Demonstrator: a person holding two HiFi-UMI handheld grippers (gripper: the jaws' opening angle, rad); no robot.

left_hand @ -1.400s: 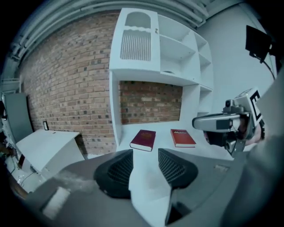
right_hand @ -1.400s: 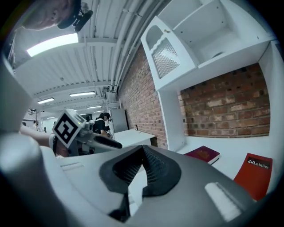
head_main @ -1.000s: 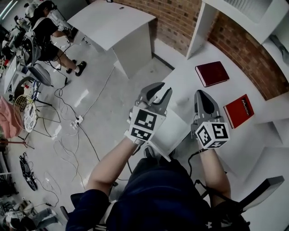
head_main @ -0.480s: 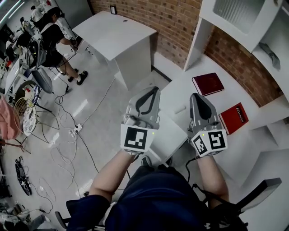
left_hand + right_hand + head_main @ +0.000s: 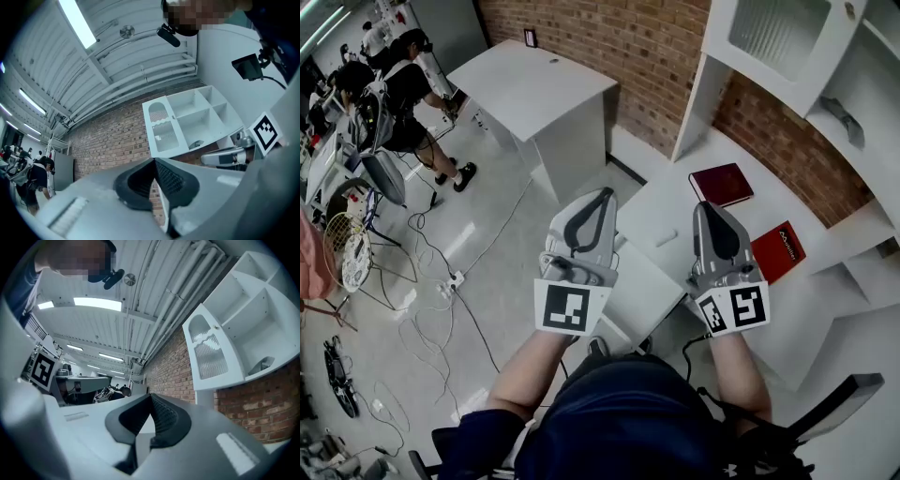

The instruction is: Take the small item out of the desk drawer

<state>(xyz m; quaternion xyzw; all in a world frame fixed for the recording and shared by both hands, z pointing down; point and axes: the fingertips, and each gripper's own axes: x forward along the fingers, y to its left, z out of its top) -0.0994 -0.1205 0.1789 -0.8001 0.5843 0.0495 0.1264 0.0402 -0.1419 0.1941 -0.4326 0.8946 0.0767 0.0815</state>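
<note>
Dark red book (image 5: 721,184), brick wall (image 5: 609,47)

Left tongs (image 5: 604,193) closed, empty, it and right tongs (image 5: 705,207) raised, tipped upward

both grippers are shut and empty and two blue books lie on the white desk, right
No, the books are red, not blue: the head view shows a dark red book and a brighter red book on the white desk. The left gripper and right gripper are shut and empty.
</note>
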